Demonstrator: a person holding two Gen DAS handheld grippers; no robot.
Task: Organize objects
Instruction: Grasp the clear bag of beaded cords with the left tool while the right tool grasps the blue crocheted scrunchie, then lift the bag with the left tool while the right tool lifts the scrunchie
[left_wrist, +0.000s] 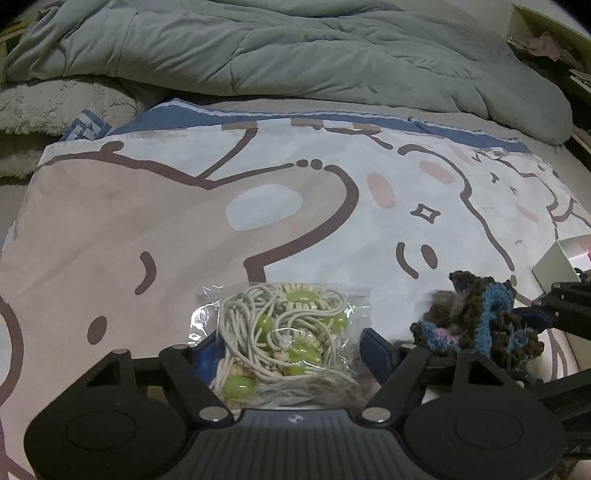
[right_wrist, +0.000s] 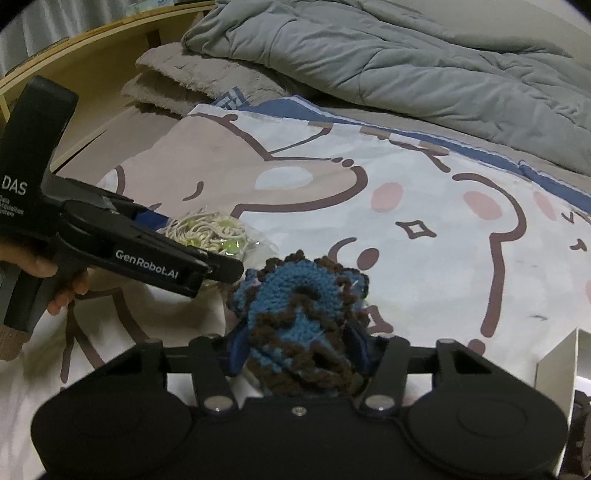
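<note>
Crochet piece (right_wrist: 303, 325), blue and brown, clamped in right gripper (right_wrist: 299, 350) above cartoon sheet (right_wrist: 424, 192), near white box (left_wrist: 554, 266). Left gripper (left_wrist: 291, 350) spread around bagged cord-and-bead bundle (left_wrist: 284, 332) lying on sheet; open sheet beyond.

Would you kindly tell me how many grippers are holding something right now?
2. The left gripper straddles the clear plastic bag of cream cords and green beads; the right gripper clamps the blue-and-brown crocheted yarn piece.
</note>
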